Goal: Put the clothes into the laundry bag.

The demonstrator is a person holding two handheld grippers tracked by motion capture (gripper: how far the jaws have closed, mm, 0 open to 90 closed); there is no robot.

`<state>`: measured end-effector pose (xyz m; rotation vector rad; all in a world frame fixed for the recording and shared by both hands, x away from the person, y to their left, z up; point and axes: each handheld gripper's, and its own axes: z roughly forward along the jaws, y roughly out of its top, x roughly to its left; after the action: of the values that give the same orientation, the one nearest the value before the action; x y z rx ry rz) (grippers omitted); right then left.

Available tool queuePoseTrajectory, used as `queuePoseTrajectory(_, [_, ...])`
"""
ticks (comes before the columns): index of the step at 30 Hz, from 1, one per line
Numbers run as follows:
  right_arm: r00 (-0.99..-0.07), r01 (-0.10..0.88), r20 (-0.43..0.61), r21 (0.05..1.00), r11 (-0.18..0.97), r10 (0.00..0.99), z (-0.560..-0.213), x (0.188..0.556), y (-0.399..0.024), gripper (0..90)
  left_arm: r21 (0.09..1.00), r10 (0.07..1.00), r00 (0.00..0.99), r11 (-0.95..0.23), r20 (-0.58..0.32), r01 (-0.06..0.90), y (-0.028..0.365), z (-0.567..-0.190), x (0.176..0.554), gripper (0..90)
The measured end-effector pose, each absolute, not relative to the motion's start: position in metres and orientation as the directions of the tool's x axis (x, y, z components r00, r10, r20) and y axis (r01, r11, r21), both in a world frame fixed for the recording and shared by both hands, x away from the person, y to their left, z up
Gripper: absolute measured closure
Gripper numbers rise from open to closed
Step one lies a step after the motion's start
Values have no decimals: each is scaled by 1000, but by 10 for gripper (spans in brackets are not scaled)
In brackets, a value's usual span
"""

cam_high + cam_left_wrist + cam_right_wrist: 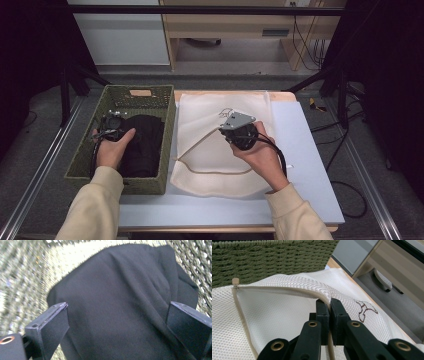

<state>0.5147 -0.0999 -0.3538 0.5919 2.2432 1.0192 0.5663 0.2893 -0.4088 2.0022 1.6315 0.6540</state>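
Here the right tool (pixel 329 312) is pressed together on the zipper edge of the white mesh laundry bag (pixel 210 150), pinching the upper lip of its opening and holding it slightly raised off the worktop (pixel 300 150). The left tool (pixel 117 322) has its jaws spread wide above the black garment (pixel 117 297), which lies bunched inside the green woven basket (pixel 150 97) just beside the bag; the pads are on either side of the cloth but not pressing it yet.

The likely trouble lies in the pickup. The garment is a soft, folded heap, so a shallow bite may catch only one layer, leaving the rest to trail and snag on the basket rim. The bag's mouth is held at a single point, so it could sag shut, or the thin mesh could slip from the pinch, as cloth is pushed in.
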Motion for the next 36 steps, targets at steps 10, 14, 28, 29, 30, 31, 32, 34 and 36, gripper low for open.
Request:
queuePoseTrajectory(10, [-718, 149, -334, 784, 603, 610, -352, 514, -102, 863, 603, 979, 202, -159, -4, 782, 285, -420, 573, 11])
queuePoseTrajectory(14, [-718, 147, -337, 781, 607, 608, -352, 513, -102, 861, 595, 967, 255, -204, -2, 777, 278, -424, 575, 22])
queuePoseTrajectory(28, [-716, 149, -340, 779, 609, 610, -352, 512, -100, 860, 595, 940, 340, -292, 34, 749, 271, -428, 577, 18])
queuePoseTrajectory(29, [-716, 149, -340, 779, 609, 609, -352, 511, -100, 860, 595, 940, 340, -294, 37, 748, 271, -428, 577, 18])
queuePoseTrajectory(30, [-716, 148, -341, 779, 610, 609, -352, 511, -100, 860, 594, 939, 342, -299, 42, 747, 270, -429, 577, 14])
queuePoseTrajectory(31, [-716, 148, -341, 779, 610, 609, -352, 511, -100, 860, 590, 938, 344, -304, 48, 748, 270, -429, 577, 14])
queuePoseTrajectory(32, [-717, 147, -342, 779, 610, 608, -352, 511, -101, 860, 589, 937, 344, -308, 54, 747, 270, -429, 577, 11])
queuePoseTrajectory(34, [-717, 146, -342, 778, 611, 607, -351, 511, -101, 861, 585, 936, 345, -316, 66, 747, 269, -430, 577, 8])
queuePoseTrajectory(36, [-717, 146, -342, 778, 611, 607, -351, 511, -101, 861, 584, 937, 343, -317, 68, 747, 268, -430, 577, 7])
